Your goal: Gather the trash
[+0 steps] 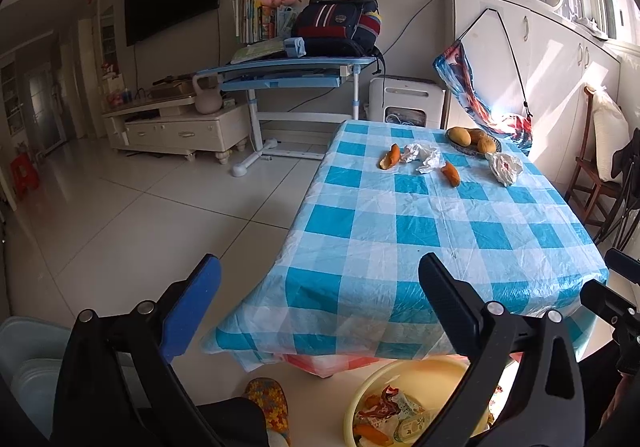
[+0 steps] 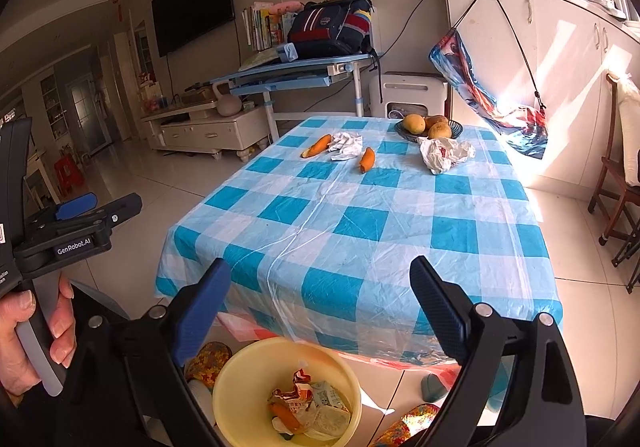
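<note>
Table (image 2: 360,231) under blue-and-white checked cloth fills mid-scene; near edge overhangs the yellow bin (image 2: 236,375) on the floor just below it. Near half of the cloth is bare. Wide tiled floor (image 1: 120,215) open on the left, out to the TV cabinet (image 1: 176,131) and blue desk (image 1: 296,67) by the far wall. Right side tighter: white cupboards (image 2: 560,59), a wooden chair (image 2: 616,183) near the table's right edge.

Trash sits at the far end of the table: crumpled white paper (image 2: 346,145) between two orange peel pieces, far-left one (image 2: 318,146) and nearer one (image 2: 367,159); a crumpled plastic bag (image 2: 444,153) to the right, just beside a dark fruit bowl (image 2: 428,127).

Bin already holds wrappers and peel.

Left gripper (image 1: 320,279): jaws spread wide, nothing between them, over the table's near-left corner. Right gripper (image 2: 320,283): jaws likewise spread, empty, above the near edge and bin.

Right wrist view alone shows the whole bin, plus the left gripper from the side at far left with the hand (image 2: 36,335) on its handle. Left wrist view cuts the bin (image 1: 400,379) partly behind a finger, and shows only a sliver of the right gripper (image 1: 616,299) at the right edge.
</note>
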`<state>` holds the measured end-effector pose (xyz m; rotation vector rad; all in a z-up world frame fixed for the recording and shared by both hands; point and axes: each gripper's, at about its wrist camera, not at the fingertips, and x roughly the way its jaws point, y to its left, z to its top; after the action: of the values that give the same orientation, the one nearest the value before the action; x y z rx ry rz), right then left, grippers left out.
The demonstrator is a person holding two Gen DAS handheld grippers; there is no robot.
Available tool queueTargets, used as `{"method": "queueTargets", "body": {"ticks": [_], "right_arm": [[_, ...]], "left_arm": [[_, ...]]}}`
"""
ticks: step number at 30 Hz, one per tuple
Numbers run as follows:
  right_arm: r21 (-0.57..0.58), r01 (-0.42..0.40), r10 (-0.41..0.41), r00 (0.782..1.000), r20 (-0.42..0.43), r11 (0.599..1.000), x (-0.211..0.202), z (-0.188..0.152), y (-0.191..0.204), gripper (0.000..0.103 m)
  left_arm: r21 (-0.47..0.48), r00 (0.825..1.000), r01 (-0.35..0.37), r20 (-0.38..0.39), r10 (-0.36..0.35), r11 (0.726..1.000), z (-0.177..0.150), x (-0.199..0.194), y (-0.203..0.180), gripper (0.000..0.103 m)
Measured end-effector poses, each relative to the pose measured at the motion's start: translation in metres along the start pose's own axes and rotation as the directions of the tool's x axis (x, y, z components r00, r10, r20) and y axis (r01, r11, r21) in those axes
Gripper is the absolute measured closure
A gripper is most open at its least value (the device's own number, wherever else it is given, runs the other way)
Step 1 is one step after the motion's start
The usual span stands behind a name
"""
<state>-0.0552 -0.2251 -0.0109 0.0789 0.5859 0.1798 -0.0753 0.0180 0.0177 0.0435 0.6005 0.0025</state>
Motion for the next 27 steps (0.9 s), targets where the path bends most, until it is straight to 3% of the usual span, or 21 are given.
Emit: {"method": "queueTargets", "body": {"ticks": [27], "right_arm": [[-0.004, 0.002, -0.002, 1.000, 0.002, 1.000, -0.0010, -0.0002, 0.0018, 0.016]], "left_arm": [[0.006, 1.000, -0.001, 0.000, 0.001, 1.000, -0.0012, 0.0008, -0.0007, 0.007]]}}
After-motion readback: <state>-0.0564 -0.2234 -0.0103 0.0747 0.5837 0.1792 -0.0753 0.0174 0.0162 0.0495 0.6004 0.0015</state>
